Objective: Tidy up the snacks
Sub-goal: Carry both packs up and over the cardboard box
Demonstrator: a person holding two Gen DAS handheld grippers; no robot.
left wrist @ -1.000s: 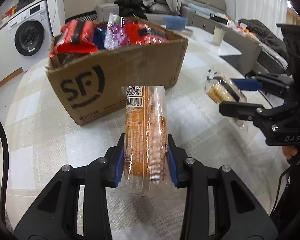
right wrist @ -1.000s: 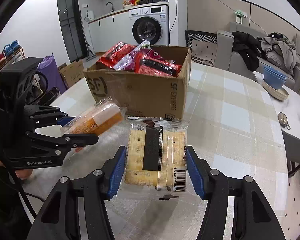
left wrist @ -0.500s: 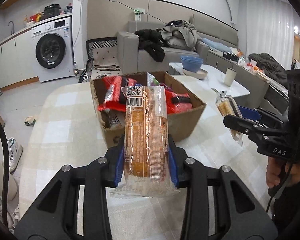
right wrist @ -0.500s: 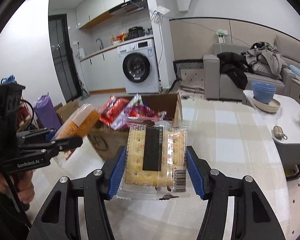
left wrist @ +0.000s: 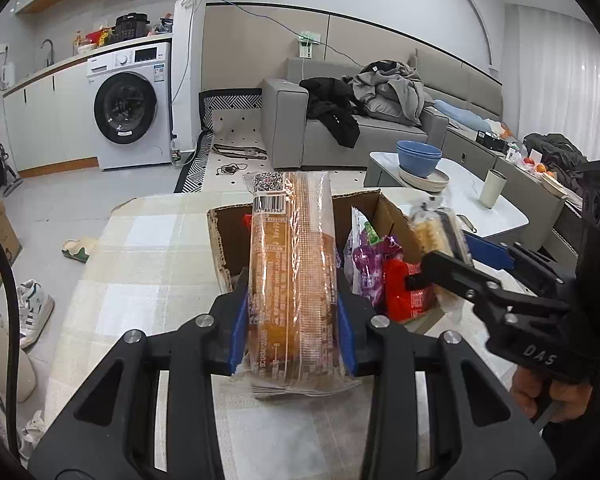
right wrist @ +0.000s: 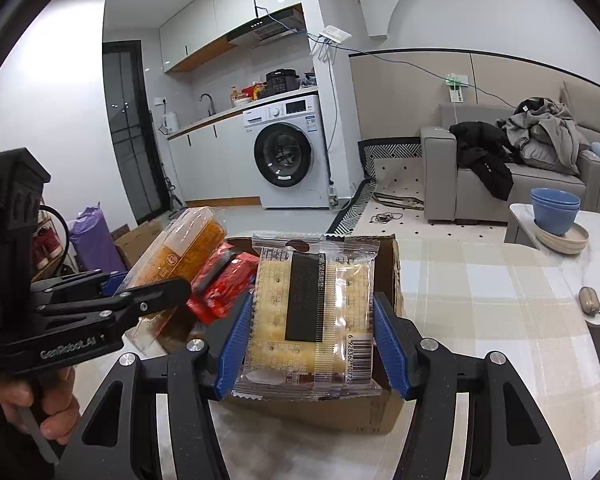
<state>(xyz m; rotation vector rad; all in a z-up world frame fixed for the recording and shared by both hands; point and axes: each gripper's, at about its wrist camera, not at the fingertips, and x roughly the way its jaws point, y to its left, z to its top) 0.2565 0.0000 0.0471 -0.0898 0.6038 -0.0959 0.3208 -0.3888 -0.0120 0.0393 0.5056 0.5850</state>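
Note:
My left gripper (left wrist: 292,332) is shut on a long orange snack pack (left wrist: 290,272) in clear wrap and holds it above the near edge of the open cardboard box (left wrist: 220,236). My right gripper (right wrist: 312,340) is shut on a flat cracker pack (right wrist: 312,312) with a black label, held over the box (right wrist: 392,256). Red and purple snack packs (left wrist: 384,276) lie inside the box. The right gripper with its cracker pack shows at the right of the left wrist view (left wrist: 440,240). The left gripper with its orange pack shows at the left of the right wrist view (right wrist: 180,256).
The box stands on a table with a checked cloth (left wrist: 140,248). A side table with blue bowls (left wrist: 418,158) and a cup (left wrist: 492,188) is beyond. A sofa with clothes (left wrist: 380,120) and a washing machine (left wrist: 128,108) stand behind. Shoes (left wrist: 32,308) lie on the floor.
Both grippers have risen and moved forward with their packs, from the table in front of the box to above its open top. Both stay shut.

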